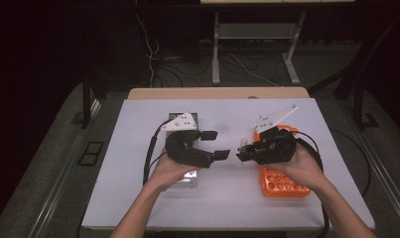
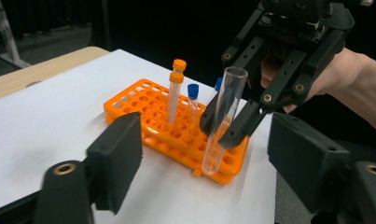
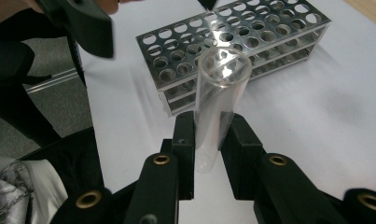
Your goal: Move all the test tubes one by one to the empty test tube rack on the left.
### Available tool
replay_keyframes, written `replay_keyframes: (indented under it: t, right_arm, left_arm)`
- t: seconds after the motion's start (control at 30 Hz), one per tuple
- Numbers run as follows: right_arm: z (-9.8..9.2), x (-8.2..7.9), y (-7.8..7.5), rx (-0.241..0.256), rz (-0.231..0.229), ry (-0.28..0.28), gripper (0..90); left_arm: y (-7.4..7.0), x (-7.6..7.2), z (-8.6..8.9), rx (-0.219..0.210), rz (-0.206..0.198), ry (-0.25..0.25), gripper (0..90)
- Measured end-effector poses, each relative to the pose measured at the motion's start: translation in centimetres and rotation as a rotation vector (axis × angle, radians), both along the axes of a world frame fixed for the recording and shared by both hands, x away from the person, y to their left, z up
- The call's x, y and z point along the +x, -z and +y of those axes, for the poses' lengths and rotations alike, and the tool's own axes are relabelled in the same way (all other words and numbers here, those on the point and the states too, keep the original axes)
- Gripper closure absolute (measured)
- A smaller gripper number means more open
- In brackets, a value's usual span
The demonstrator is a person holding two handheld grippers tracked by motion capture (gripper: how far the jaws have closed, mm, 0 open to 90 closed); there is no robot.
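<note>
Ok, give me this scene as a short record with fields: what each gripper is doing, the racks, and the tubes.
right gripper: shut on clear uncapped glass tube, held off the table
left gripper: open, empty, facing the tube
orange plastic rack: holds two orange-capped tubes and blue-capped tubes
silver metal rack: no tubes visible in it
surface: white table

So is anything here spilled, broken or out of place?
Nothing looks spilled or broken. The one loose item is an uncapped clear tube, clamped in the right gripper and held tilted between the orange rack and the metal rack. The capped tubes stand upright in the orange rack. The left gripper is open.
</note>
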State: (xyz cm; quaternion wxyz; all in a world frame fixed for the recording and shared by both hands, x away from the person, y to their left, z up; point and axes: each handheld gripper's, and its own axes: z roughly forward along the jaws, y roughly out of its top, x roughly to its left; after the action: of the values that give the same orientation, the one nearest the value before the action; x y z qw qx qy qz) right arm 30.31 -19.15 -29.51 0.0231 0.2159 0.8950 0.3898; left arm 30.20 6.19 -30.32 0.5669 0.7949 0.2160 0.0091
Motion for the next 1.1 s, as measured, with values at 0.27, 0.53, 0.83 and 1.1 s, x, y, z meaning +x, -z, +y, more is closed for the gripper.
replay_keyframes:
  t: [0.27, 0.53, 0.83, 1.1]
  right_arm:
    - [1.1, 0.4, 0.2, -0.026, 0.03, -0.031, 75.2]
    - [2.0, 0.7, 0.8, -0.047, 0.041, -0.064, 75.2]
    - [2.6, 0.8, 0.8, -0.06, 0.046, -0.077, 75.2]
    - [2.5, 1.0, 0.9, -0.057, 0.049, -0.079, 75.0]
  left_arm:
    - [-0.3, 0.9, -1.3, 0.066, 0.015, 0.064, 41.4]
    - [-0.8, 1.5, -2.2, 0.127, 0.039, 0.138, 53.3]
    - [-1.0, 2.0, -2.7, 0.176, 0.049, 0.174, 66.8]
    - [-1.1, 2.4, -2.4, 0.187, 0.048, 0.191, 74.4]
